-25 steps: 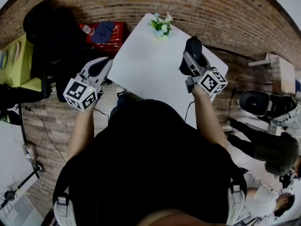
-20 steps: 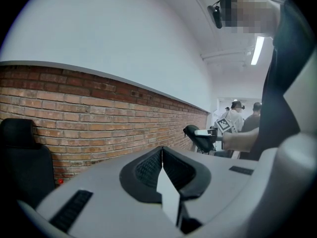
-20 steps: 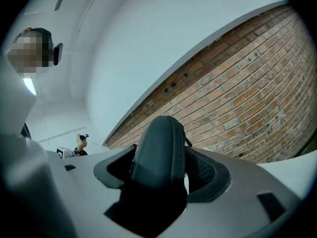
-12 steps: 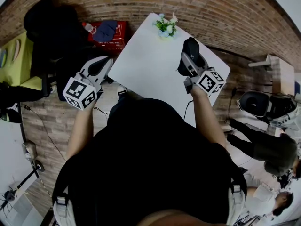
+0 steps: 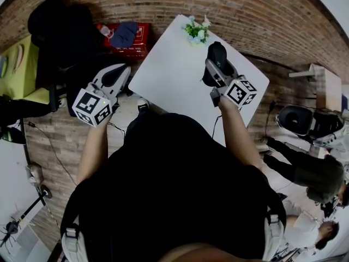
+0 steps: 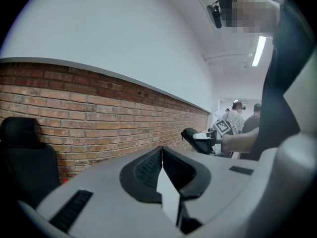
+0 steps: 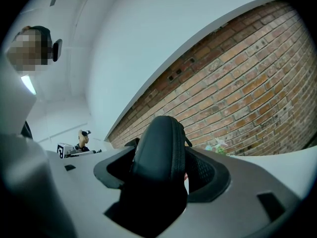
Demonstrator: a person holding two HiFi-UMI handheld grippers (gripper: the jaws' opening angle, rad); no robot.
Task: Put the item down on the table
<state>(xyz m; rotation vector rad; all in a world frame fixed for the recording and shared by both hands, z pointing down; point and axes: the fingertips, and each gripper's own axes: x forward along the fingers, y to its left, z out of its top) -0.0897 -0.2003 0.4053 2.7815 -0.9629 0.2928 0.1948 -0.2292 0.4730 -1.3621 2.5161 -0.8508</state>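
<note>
A black zippered case (image 5: pixel 216 52) is held by my right gripper (image 5: pixel 214 69), which is shut on it, above the white table (image 5: pixel 174 75). In the right gripper view the case (image 7: pixel 161 148) stands upright between the two pads and fills the gap. My left gripper (image 5: pixel 121 72) hangs off the table's left edge, over the brick floor, shut with nothing in it. In the left gripper view its fingers (image 6: pixel 148 170) meet along one line, and the case (image 6: pixel 194 139) shows beyond them at the right.
A small pot of flowers (image 5: pixel 197 30) stands at the table's far end. A red box (image 5: pixel 136 40) with a blue thing on it lies on the floor at the left, next to a black chair (image 5: pixel 57 26). People and gear are at the right.
My right gripper has carried the case up and left in the head view, further over the table and nearer the flowers. The left gripper has kept almost the same spot in the picture.
</note>
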